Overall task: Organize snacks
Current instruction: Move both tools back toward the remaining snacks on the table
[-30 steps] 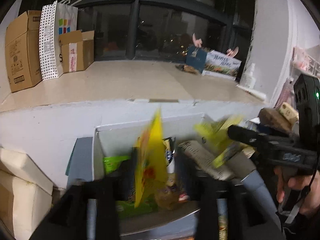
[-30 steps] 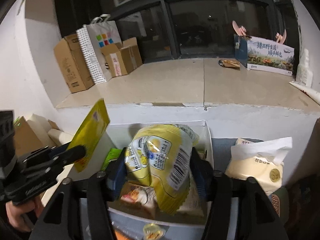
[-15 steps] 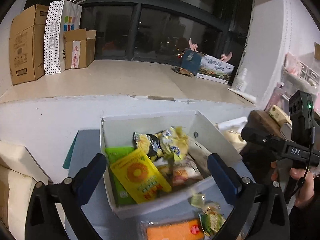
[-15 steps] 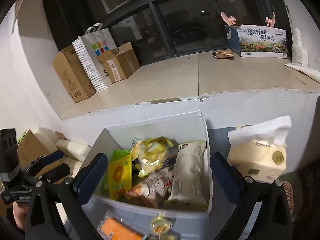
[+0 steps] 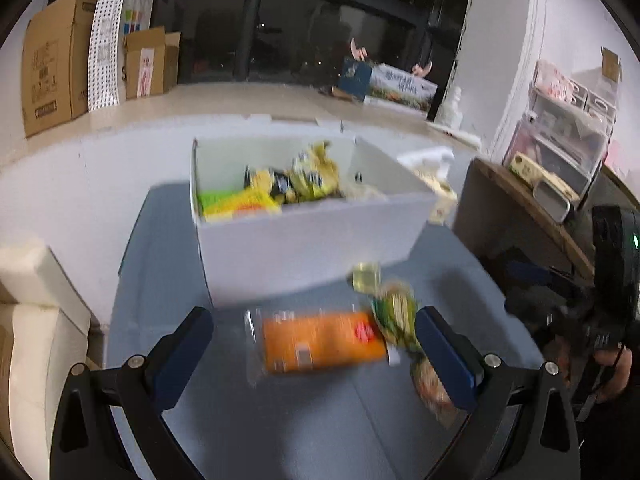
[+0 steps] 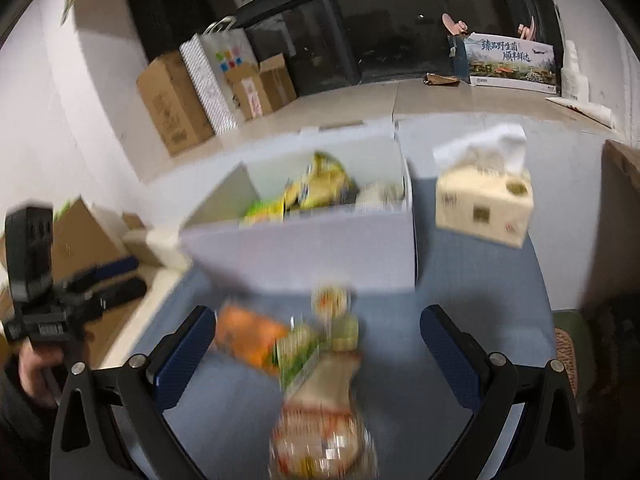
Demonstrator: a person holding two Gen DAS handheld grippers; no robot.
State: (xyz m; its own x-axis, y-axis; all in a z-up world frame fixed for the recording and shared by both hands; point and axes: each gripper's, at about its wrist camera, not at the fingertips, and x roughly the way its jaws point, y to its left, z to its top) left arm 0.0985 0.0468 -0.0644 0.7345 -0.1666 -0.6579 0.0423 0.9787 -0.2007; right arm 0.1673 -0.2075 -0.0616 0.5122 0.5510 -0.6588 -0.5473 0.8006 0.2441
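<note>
Grey mat [image 5: 168, 280] bare near front edge; both claws spread, empty; orange packet [image 5: 320, 342] apparently flat.

- One white box [image 5: 312, 236] of snacks; the blurred packets inside cannot be counted.
- One orange packet [image 5: 320, 344] on the worktop [image 5: 168, 264].
- One green-and-yellow packet [image 5: 396, 312].
- One small round yellowish pack [image 5: 366, 276].
- One clear bread-like bag [image 6: 324, 412].
- One tissue pack [image 6: 484, 196].
- Three cardboard boxes [image 5: 48, 64] on the ledge.
- One paper bag [image 5: 108, 44].
</note>
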